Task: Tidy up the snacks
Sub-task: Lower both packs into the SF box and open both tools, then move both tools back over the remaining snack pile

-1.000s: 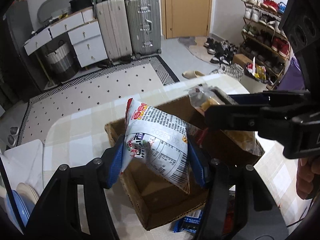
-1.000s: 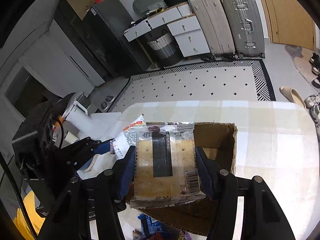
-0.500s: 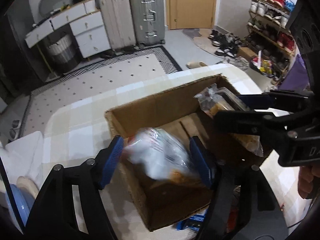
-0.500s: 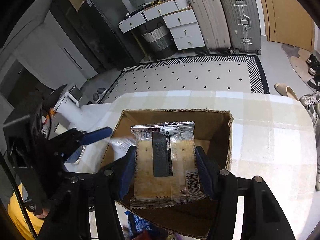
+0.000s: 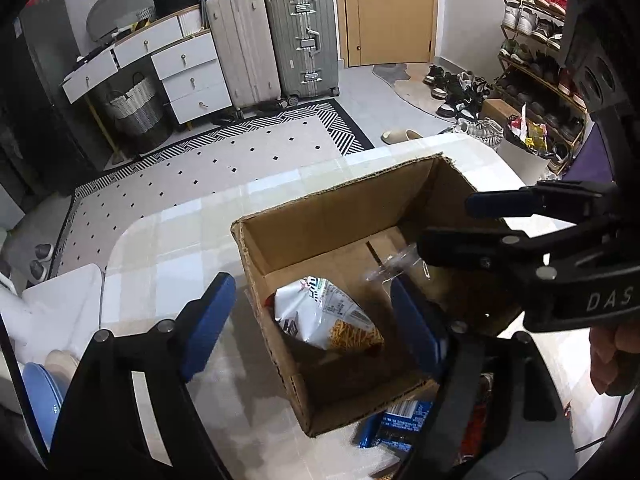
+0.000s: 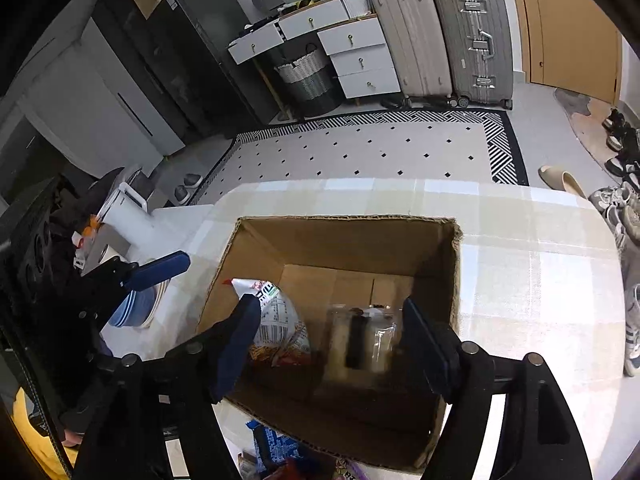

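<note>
An open cardboard box (image 5: 340,200) (image 6: 348,220) stands on the checked table. A white snack bag (image 5: 324,316) (image 6: 276,316) lies on the box floor at its left side. My left gripper (image 5: 312,326) hovers over it with its jaws opening, pads clear of the bag. My right gripper (image 6: 332,342) (image 5: 472,226) is over the box's right side, jaws opening. A clear cracker pack (image 6: 360,340) (image 5: 396,264) shows blurred between and below them, free of the pads, inside the box.
More snack packs, one blue (image 5: 400,420) (image 6: 276,444), lie on the table against the box's near wall. Stacked plates (image 6: 136,308) sit off the table's left edge. A hand (image 5: 612,360) grips the right tool. Suitcases, drawers and a rug lie beyond.
Both grippers have opened. The white bag dropped from the left jaws onto the box floor. The cracker pack left the right jaws and is falling into the box.
</note>
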